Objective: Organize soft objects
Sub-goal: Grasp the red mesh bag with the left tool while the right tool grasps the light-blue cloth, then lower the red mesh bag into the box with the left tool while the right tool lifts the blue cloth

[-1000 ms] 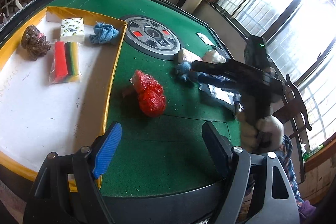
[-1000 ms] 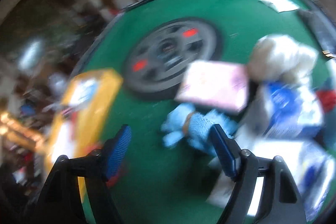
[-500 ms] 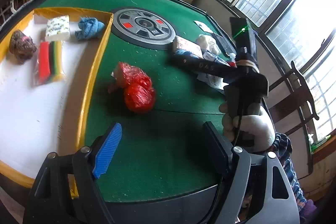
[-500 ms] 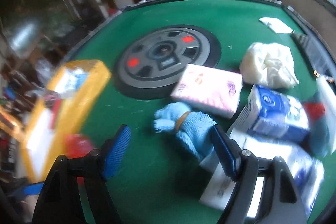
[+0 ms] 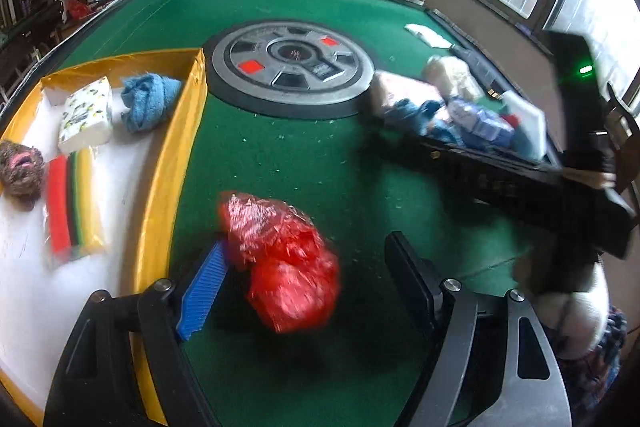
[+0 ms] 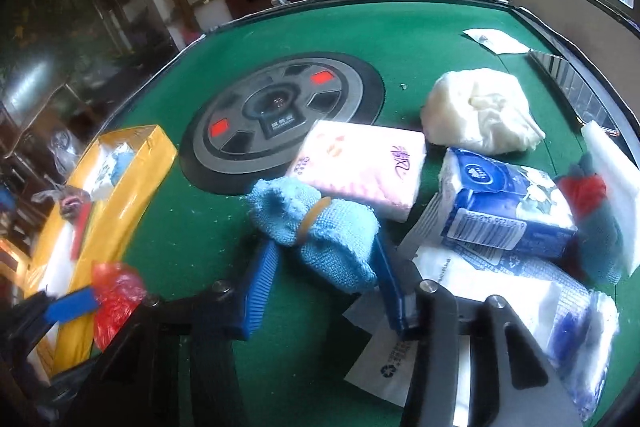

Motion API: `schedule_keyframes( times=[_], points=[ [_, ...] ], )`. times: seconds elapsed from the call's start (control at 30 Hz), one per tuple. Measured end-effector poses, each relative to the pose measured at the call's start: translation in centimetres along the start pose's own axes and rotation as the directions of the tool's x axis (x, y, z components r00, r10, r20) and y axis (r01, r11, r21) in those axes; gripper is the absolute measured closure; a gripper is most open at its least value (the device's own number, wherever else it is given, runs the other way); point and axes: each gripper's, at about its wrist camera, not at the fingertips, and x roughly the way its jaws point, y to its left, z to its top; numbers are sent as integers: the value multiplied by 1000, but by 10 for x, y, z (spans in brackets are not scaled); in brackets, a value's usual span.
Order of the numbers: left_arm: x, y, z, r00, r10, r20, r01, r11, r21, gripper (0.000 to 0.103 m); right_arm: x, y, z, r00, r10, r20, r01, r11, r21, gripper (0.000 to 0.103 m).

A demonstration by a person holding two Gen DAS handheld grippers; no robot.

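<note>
The right claw point(image 6: 320, 263) is closing its blue ribbed fingers point(image 6: 258, 291) on the light blue microfibre cloth bundled with a rubber band point(image 6: 316, 227); its jaws have just been narrowing and the pads are now pressing the cloth from both sides as it is lying on the green felt counter point(image 6: 248, 35). Just behind the cloth a pink-and-white soft tissue pack point(image 6: 362, 167) is resting against the round grey centre console point(image 6: 276, 115), with a cream crumpled plastic bag point(image 6: 480, 111) and a blue-and-white tissue pack point(image 6: 504, 203) sitting close by. The left claw point(image 5: 304, 283) is standing wide and released around the red crumpled plastic bag point(image 5: 280, 259), which is lying between its fingers near the blue pad, not gripped. Beside it, the yellow-rimmed white tray point(image 5: 188, 131) is holding a blue rolled towel point(image 5: 146, 99), a lemon-printed tissue pack point(image 5: 86, 115), a pack of red, green and yellow sponges point(image 5: 70, 199) and a brown fuzzy ball point(image 5: 20, 171).
</note>
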Motion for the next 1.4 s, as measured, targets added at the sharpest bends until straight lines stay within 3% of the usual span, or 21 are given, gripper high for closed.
schedule_keyframes(
  times=[0.03, 0.13, 0.2, 0.27, 0.33, 0.57, 0.7, 0.8, 0.83, 0.9, 1.07, 1.1, 1.13, 1.17, 1.2, 1.27, 1.33, 1.4],
  points=[
    [3, -5, 1, 998, 51, 23, -52, 998, 39, 25, 1, 2, 0, 1000, -1, -1, 1, 1000, -5, 59],
    [5, -8, -1, 996, 76, 42, -78, 996, 54, 36, 3, 3, 0, 1000, 2, 2, -2, 1000, -9, 59],
    [-2, 2, 1, 998, 36, 61, -36, 999, 15, 66, 1, 1, 1, 1000, 12, 15, -12, 1000, -2, 59],
    [-13, 15, 2, 997, -51, 64, 54, 998, -43, 82, -2, 1, 2, 999, 22, 34, -22, 1000, 2, 60],
    [-30, 27, 0, 990, -107, 86, 114, 990, -82, 82, -6, 2, 2, 998, 28, 53, -28, 1000, -3, 60],
    [-77, 57, -10, 968, -182, 173, 204, 971, -121, 82, -10, 10, 2, 996, 20, 82, -18, 1000, -19, 66],
    [-101, 66, -11, 957, -185, 223, 217, 968, -129, 82, -11, 15, 1, 995, -1, 95, 4, 999, -33, 72],
    [-118, 84, -9, 955, -163, 248, 206, 966, -157, 82, -14, 18, 0, 994, 4, 106, 0, 999, -41, 76],
    [-123, 91, -9, 955, -151, 254, 197, 966, -166, 82, -15, 18, 0, 994, 9, 106, -4, 999, -41, 82],
    [-129, 108, -9, 961, -100, 258, 149, 972, -181, 82, -18, 20, -2, 994, 29, 103, -26, 999, -38, 84],
    [-118, 158, -13, 984, 31, 175, 11, 971, -237, 82, -22, 30, -7, 996, 36, 86, -30, 997, -71, 83],
    [-111, 168, -12, 988, 57, 145, -20, 970, -242, 82, -19, 31, -6, 997, 30, 74, -24, 997, -79, 81],
    [-104, 178, -11, 990, 83, 113, -53, 967, -248, 82, -19, 32, -6, 997, 17, 74, -11, 997, -82, 70],
    [-97, 185, -11, 990, 103, 96, -75, 964, -256, 82, -17, 33, -5, 997, 2, 74, 5, 996, -89, 50],
    [-90, 194, -9, 989, 127, 76, -103, 960, -262, 82, -13, 35, -2, 998, -22, 64, 28, 995, -101, 42],
    [-77, 204, -5, 985, 167, 49, -149, 954, -262, 82, -10, 39, 0, 996, -60, 71, 68, 991, -113, 39],
    [-65, 209, 0, 986, 166, 36, -150, 951, -272, 81, -6, 46, 5, 994, -85, 71, 94, 986, -135, 39],
    [-51, 210, 7, 986, 165, 12, -156, 950, -270, 69, 2, 51, 10, 993, -102, 51, 109, 982, -152, 39]
  ],
)
